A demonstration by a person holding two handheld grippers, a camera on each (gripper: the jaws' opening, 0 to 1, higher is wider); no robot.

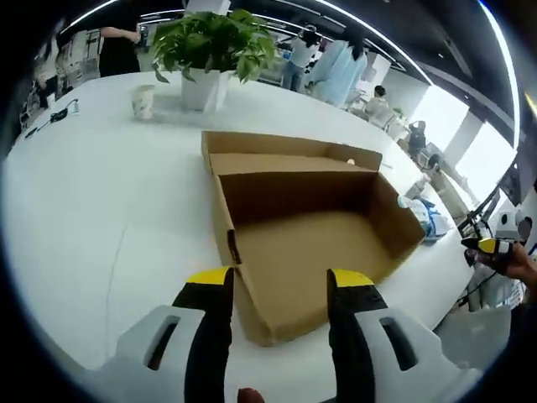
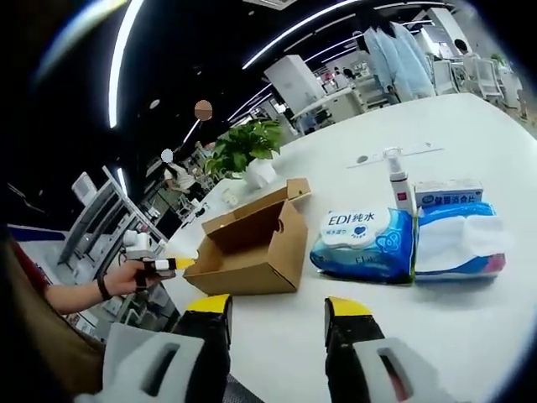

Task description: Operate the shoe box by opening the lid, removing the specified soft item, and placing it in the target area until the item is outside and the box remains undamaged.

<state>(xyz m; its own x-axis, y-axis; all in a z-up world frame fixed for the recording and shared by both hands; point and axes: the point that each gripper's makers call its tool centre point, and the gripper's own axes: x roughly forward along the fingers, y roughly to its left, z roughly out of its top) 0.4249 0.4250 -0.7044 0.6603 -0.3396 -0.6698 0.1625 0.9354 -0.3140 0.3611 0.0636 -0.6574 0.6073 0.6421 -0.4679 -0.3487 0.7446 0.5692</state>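
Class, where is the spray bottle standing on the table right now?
In the right gripper view, the spray bottle stands upright on the white table, just behind the blue wipes pack and left of the small blue box.

Left tongs point(image 1: 279, 284) and right tongs point(image 2: 278, 309) both agape, jaws apart, nothing held.

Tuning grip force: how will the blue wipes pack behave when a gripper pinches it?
The wipes pack looks like soft film, bulging and creased, so it will probably give and sag rather than stay stiff. The glossy wrap may slip between the jaws. It lies flat on the table, so it is unlikely to roll or tip.
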